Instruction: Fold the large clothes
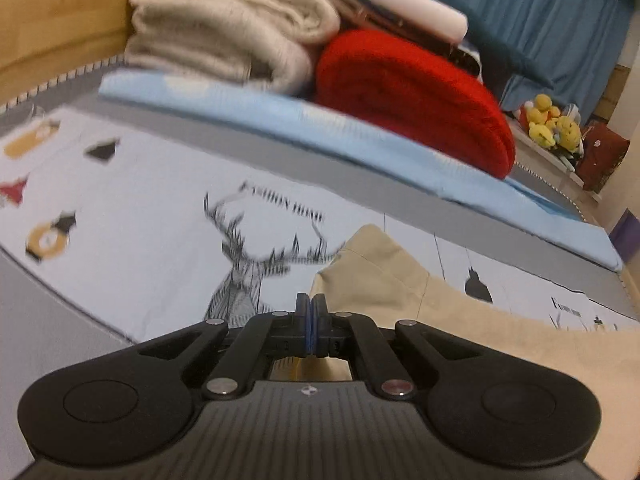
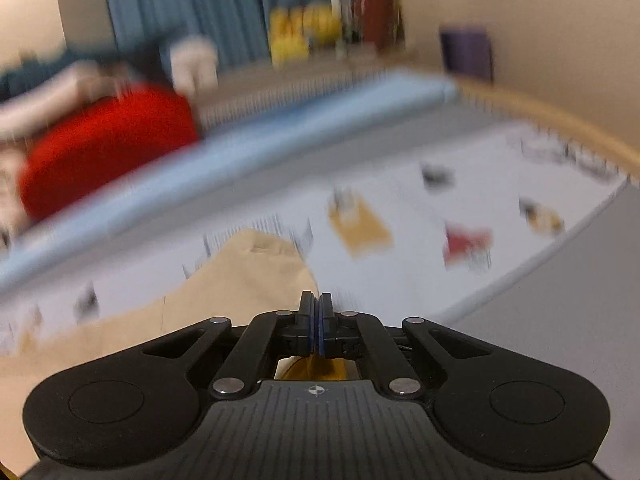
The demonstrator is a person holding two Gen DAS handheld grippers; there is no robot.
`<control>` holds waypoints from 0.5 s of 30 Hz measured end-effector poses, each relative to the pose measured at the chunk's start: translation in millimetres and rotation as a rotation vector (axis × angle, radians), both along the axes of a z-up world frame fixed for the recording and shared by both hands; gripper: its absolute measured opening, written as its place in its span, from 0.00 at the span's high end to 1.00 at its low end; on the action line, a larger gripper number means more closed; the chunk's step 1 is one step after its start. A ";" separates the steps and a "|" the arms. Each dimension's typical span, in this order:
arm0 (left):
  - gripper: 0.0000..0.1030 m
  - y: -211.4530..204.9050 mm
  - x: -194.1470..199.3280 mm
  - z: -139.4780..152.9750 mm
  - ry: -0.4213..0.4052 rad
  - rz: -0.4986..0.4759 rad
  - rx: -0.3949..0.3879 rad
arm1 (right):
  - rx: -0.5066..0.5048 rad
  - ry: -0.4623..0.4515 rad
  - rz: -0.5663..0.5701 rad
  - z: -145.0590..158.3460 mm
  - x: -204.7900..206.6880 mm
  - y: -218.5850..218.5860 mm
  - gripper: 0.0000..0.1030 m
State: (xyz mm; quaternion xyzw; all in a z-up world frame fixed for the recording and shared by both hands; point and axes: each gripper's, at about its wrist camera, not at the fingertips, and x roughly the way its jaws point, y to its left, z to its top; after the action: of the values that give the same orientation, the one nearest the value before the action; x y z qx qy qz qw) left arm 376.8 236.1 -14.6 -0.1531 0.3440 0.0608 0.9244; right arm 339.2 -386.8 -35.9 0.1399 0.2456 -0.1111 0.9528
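Fingers on both my grippers are pressed together, blue pads meeting. Left gripper (image 1: pixel 311 300) sits at the edge of the beige garment (image 1: pixel 460 320), which lies spread on the printed bedsheet (image 1: pixel 140 200); a corner of it peaks up just past the tips. Can't tell whether any fabric is pinched between the pads, the contact is hidden under the fingers. Right gripper (image 2: pixel 316 300) is the same story: closed, over the other side of the beige garment (image 2: pixel 240 280), grip on cloth not visible, and that view is badly motion-blurred. Deer print on the sheet is just left of my left fingertips. Behind the garment: a light blue folded pad (image 1: pixel 360 136), with a red rolled blanket (image 1: pixel 412 96) and grey folded blankets (image 1: pixel 224 28) stacked on it. Teal curtain (image 1: pixel 560 20) and yellow plush toys (image 1: pixel 552 124) at the back.
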 end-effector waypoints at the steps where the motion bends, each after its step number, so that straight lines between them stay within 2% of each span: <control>1: 0.96 -0.7 2.5 1.5 0.004 0.009 0.009 | -0.031 -0.018 -0.003 2.1 1.1 4.3 1.00; 3: 0.85 -1.9 5.4 1.4 0.046 0.025 0.025 | -0.075 0.010 -0.019 -1.5 6.5 6.2 0.99; 4: 0.70 0.7 3.4 1.1 0.068 0.023 0.027 | -0.088 0.045 -0.026 -6.4 9.9 6.5 0.98; 5: 0.64 0.7 1.4 2.8 0.077 0.020 0.029 | -0.099 0.082 -0.026 -11.0 12.8 6.3 0.97; 7: 0.64 0.1 -5.7 10.0 0.073 -0.002 0.032 | -0.129 0.139 -0.026 -17.2 11.6 5.5 0.93; 9: 0.64 -4.8 -15.0 13.6 0.066 -0.077 0.002 | -0.109 0.173 0.000 -19.7 6.7 1.7 0.83; 12: 0.62 -24.2 -28.2 7.2 0.108 -0.272 -0.064 | -0.036 0.230 0.109 -22.7 -3.8 7.7 0.72; 13: 0.61 -33.6 -31.4 1.8 0.137 -0.338 -0.071 | -0.037 0.265 0.155 -26.3 -7.6 9.5 0.72; 15: 0.59 -55.0 -39.0 -15.3 0.197 -0.459 -0.025 | -0.080 0.377 0.225 -39.4 -15.7 15.2 0.72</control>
State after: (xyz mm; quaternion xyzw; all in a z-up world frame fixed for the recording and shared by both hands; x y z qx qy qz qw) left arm 337.8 181.1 -29.9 -0.0757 0.4590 -0.1405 0.8740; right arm 323.4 -371.6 -75.3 0.0503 0.4289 -0.0381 0.9012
